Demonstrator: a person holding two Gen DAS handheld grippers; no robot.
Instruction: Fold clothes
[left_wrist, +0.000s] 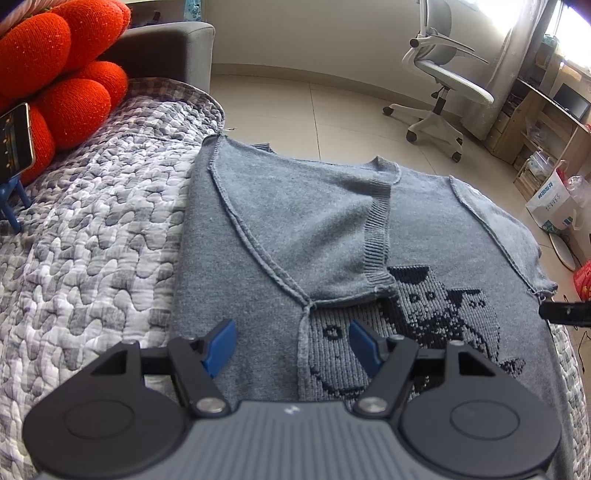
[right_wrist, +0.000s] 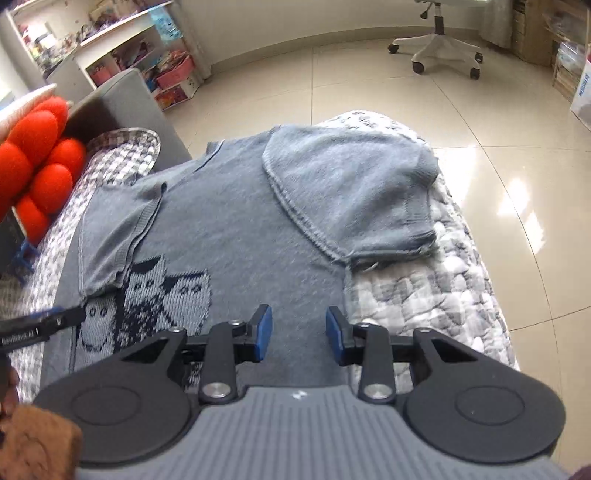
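Note:
A grey knit sweater (left_wrist: 258, 266) with a dark cat pattern (left_wrist: 436, 306) lies flat on a quilted cover. One sleeve (left_wrist: 314, 225) is folded across its chest; the other sleeve (right_wrist: 354, 195) lies spread toward the quilt's edge. My left gripper (left_wrist: 293, 345) hovers open over the sweater's lower part, nothing between its blue pads. My right gripper (right_wrist: 299, 338) is also open above the sweater's side edge, pads apart and empty. A black part of the right gripper (left_wrist: 565, 314) shows in the left wrist view, and the left gripper's tip (right_wrist: 55, 319) in the right wrist view.
Red cushions (left_wrist: 66, 74) and a phone on a blue stand (left_wrist: 14, 144) sit on the quilted cover (left_wrist: 92, 240) at left. A grey sofa arm (left_wrist: 173, 48) is behind. An office chair (left_wrist: 439, 85), wooden shelves (left_wrist: 539, 110), bags and toy shelves (right_wrist: 122, 48) stand on the tiled floor.

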